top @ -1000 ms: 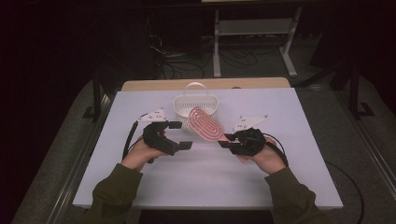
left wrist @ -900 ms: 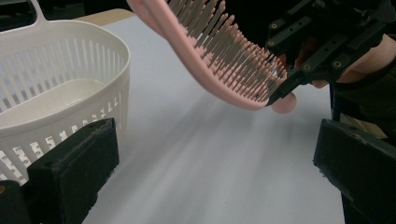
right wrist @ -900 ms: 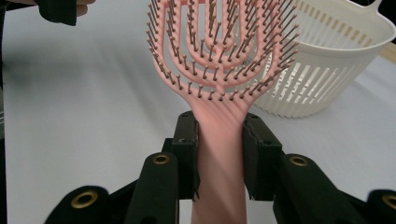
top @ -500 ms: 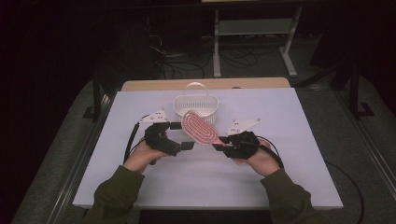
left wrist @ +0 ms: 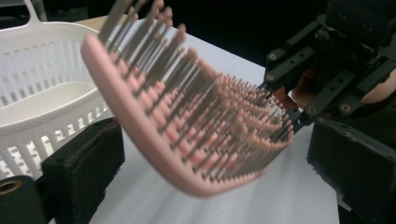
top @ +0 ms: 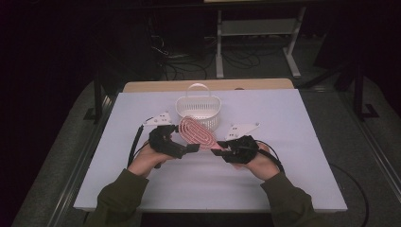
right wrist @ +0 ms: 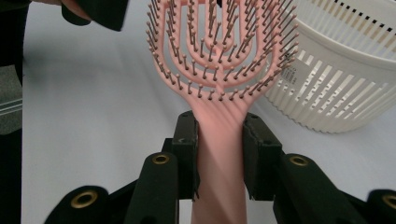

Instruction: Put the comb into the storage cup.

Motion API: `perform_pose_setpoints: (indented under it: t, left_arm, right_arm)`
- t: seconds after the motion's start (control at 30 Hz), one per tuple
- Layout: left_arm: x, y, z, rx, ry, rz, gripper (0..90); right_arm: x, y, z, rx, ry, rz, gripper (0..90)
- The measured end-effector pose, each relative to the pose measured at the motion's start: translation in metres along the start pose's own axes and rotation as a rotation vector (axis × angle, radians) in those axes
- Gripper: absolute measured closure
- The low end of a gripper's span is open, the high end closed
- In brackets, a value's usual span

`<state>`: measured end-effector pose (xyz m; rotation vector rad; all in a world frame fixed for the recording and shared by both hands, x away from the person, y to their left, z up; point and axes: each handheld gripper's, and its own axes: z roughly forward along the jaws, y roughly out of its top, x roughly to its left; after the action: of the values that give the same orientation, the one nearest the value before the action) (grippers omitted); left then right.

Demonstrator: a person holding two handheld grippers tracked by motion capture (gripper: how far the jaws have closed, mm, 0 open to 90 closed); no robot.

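A pink hairbrush (top: 196,132) is held above the table by its handle, with my right gripper (top: 218,151) shut on it; in the right gripper view the pads (right wrist: 187,140) press the handle from both sides below the bristled head (right wrist: 219,51). My left gripper (top: 185,142) is open. Its jaws have just been closing a little, and the brush head (left wrist: 187,126) hangs between them without touching either pad (left wrist: 88,163). Just behind the brush stands a white slatted basket (top: 198,106) with a handle.
The basket (left wrist: 42,93) is empty and sits at the middle back of the white table top (top: 293,123). A wooden edge lies behind the table top. Dark floor with cables and a metal stand lies beyond.
The right gripper has carried the brush slightly left and nearer, so its head now sits between the left jaws. The left hand has stayed put.
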<state>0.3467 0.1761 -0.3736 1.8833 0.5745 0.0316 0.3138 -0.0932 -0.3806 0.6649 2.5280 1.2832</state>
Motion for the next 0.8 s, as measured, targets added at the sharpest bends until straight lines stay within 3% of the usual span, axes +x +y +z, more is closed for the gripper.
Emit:
perform_pose_setpoints:
  t: [0.3,0.8]
  left_arm:
    - [0.0011,0.0002,-0.0021,-0.018,0.002,-0.019,8.2]
    - [0.0046,0.0003,-0.0058,-0.028,-0.002,-0.073,24.8]
  right_arm:
    - [0.0051,-0.0002,0.0058,0.007,0.002,-0.023,68.8]
    - [0.0079,-0.0008,0.0092,0.008,-0.015,-0.052,68.8]
